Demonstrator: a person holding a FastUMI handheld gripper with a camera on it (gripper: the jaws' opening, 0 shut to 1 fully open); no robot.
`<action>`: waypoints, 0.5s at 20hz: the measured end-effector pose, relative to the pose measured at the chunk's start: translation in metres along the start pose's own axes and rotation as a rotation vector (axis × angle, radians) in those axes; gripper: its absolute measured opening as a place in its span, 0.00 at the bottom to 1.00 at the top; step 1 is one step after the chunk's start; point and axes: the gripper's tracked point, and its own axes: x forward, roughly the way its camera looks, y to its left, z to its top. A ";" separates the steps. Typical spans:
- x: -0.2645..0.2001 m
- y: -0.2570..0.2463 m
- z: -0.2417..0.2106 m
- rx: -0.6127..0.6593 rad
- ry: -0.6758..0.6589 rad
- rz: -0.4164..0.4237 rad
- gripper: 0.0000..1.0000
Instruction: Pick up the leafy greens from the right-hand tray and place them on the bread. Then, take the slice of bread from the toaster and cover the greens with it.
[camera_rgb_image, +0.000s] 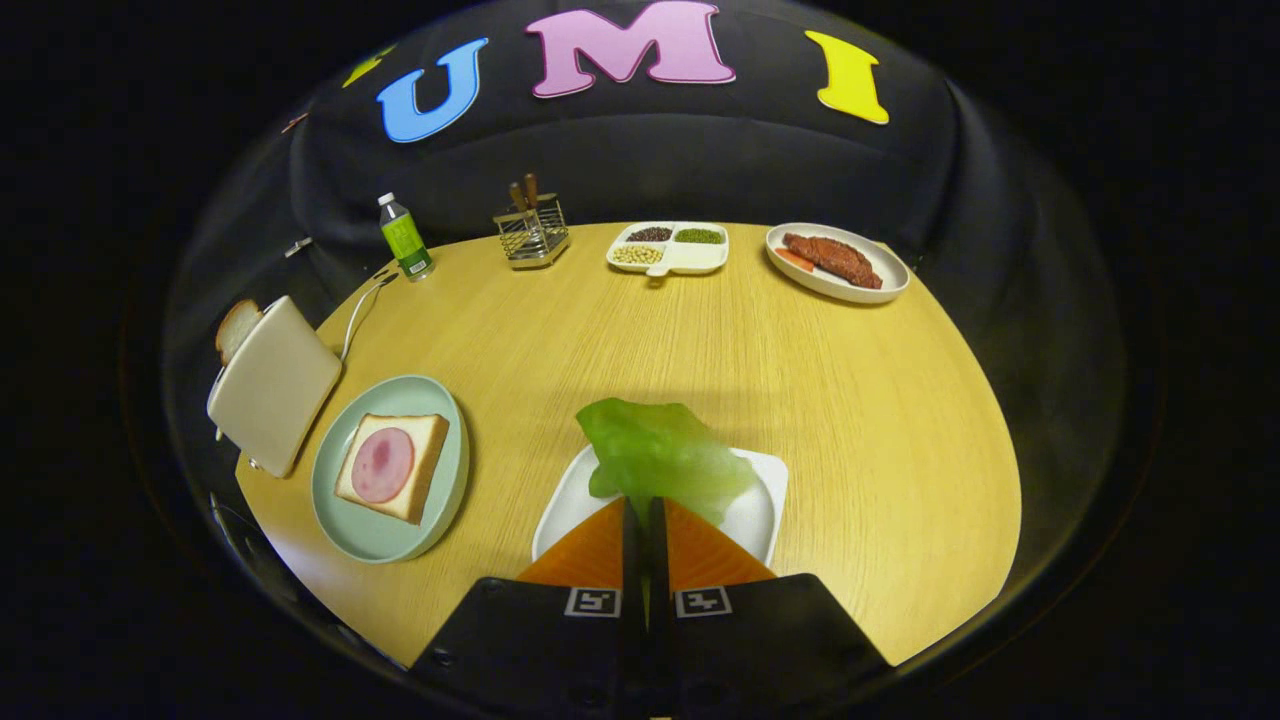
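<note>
The gripper has its two fingers drawn together with only a thin slit between them, pinching the near edge of the leafy greens; the single green leaf fans out just ahead of the fingertips and hangs over the far edge of the white square tray that lies directly under the fingers. To the left of the fingers, well apart from the tray, sits one pale green plate carrying one slice of bread topped with one round slice of ham. Just beyond that plate stands the cream toaster, with one more slice of bread sticking up from its far end and a white cord trailing from it across the wooden table. Along the far edge of the table, beyond the leaf, stand one green-labelled bottle, one wire caddy with two brown handles, one white divided dish holding three kinds of beans or grains, and one white oval plate with a brown piece of meat. Bare tabletop lies between the held leaf and the bread on the plate.
</note>
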 end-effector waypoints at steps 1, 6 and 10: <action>-0.007 0.005 0.001 -0.010 0.004 0.002 0.05; -0.038 0.040 0.024 0.026 -0.030 0.015 0.05; -0.051 0.075 0.051 0.014 -0.068 0.032 0.05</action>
